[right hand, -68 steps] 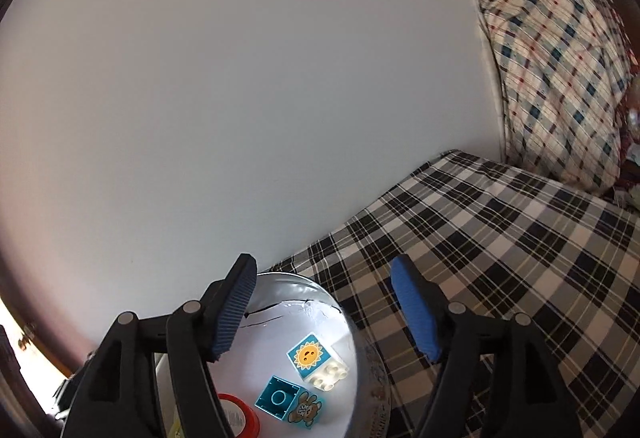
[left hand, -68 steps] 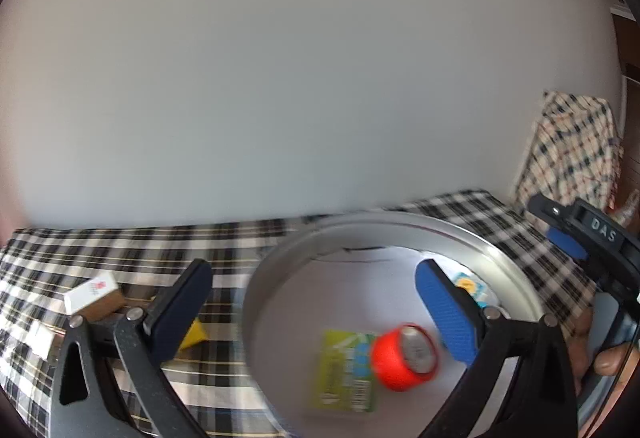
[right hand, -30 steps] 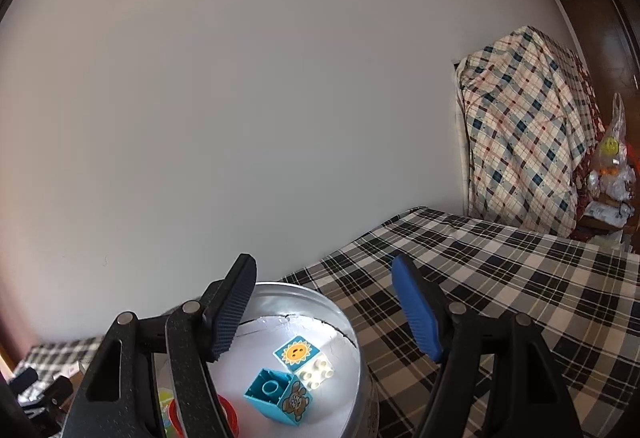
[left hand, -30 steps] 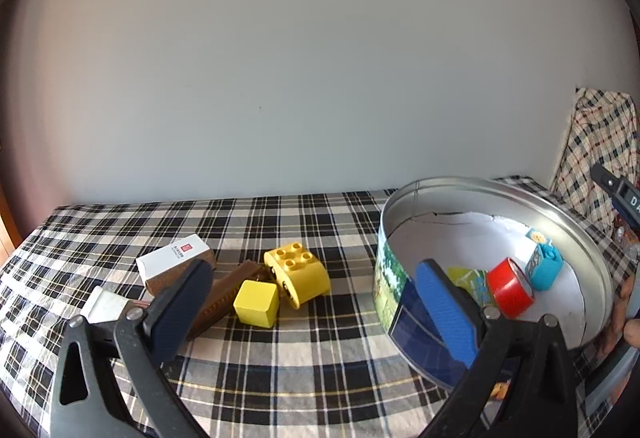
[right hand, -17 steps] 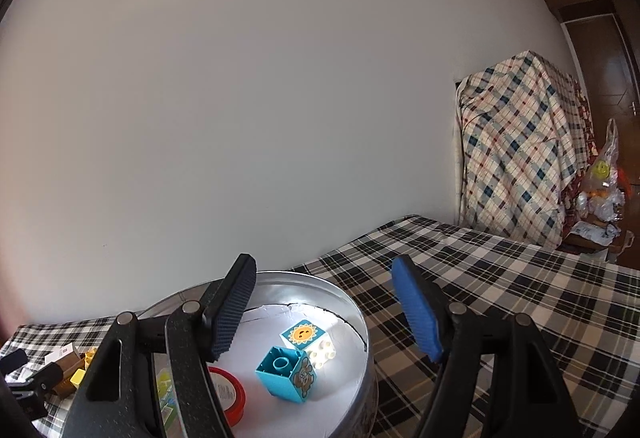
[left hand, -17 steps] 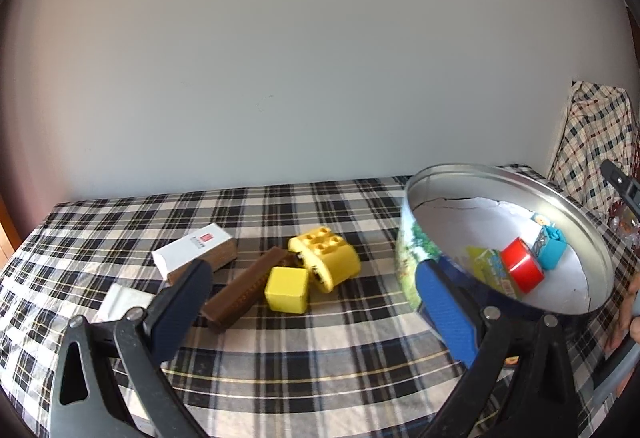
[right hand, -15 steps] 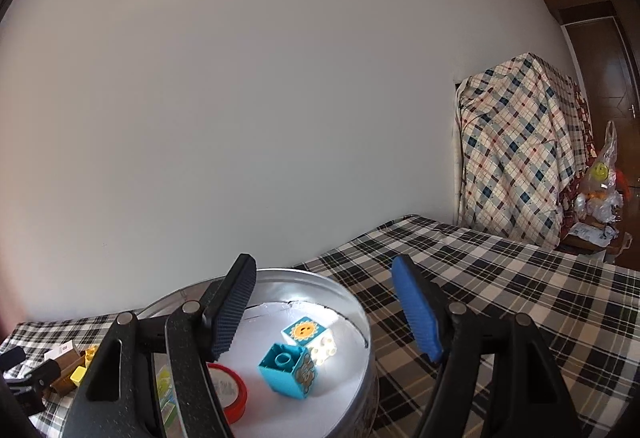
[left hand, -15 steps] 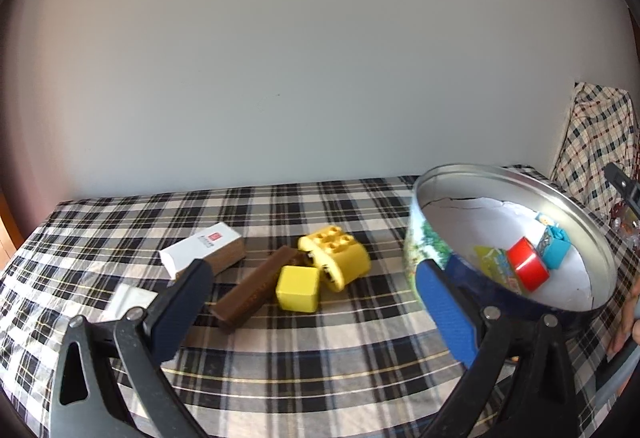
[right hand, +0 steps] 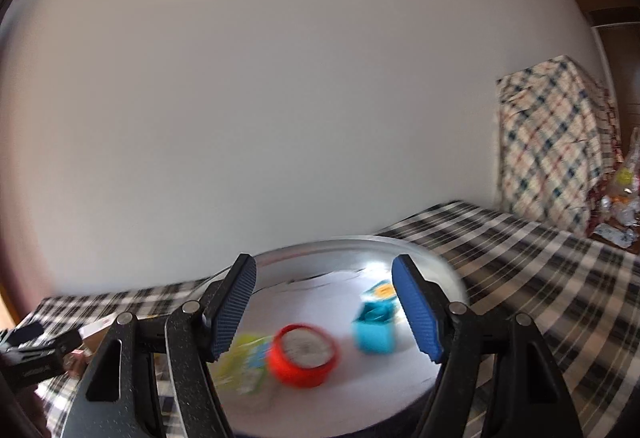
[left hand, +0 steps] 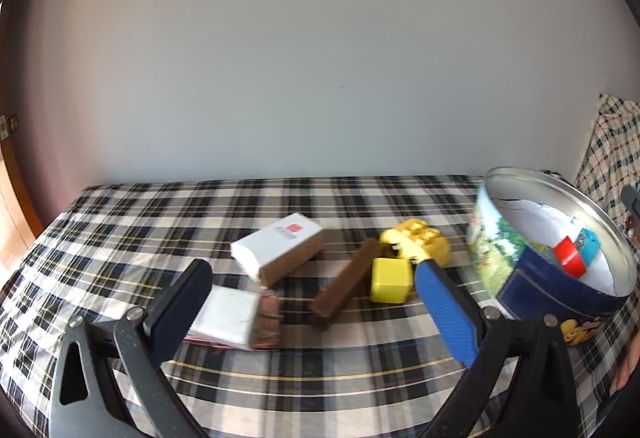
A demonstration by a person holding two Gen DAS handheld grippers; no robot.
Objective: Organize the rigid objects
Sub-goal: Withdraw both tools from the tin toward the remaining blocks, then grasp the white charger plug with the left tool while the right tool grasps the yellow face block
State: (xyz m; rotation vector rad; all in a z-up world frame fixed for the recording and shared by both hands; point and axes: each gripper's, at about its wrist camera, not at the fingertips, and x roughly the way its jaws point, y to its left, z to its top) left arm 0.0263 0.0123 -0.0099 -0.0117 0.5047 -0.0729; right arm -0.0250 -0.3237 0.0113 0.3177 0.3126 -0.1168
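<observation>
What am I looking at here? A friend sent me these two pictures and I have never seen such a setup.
No robot: a person holds a two-finger claw in each hand, each with a wide-angle camera looking forward along its fingers. One picture is from the left claw, the other from the right claw. Both stand open and hold nothing.

On the checked cloth lie a white and brown box, a second box nearer the left claw, a brown bar, a yellow cube and a yellow studded brick. To the right stands a round tin holding a red ring, a blue block and a green item, blurred.
</observation>
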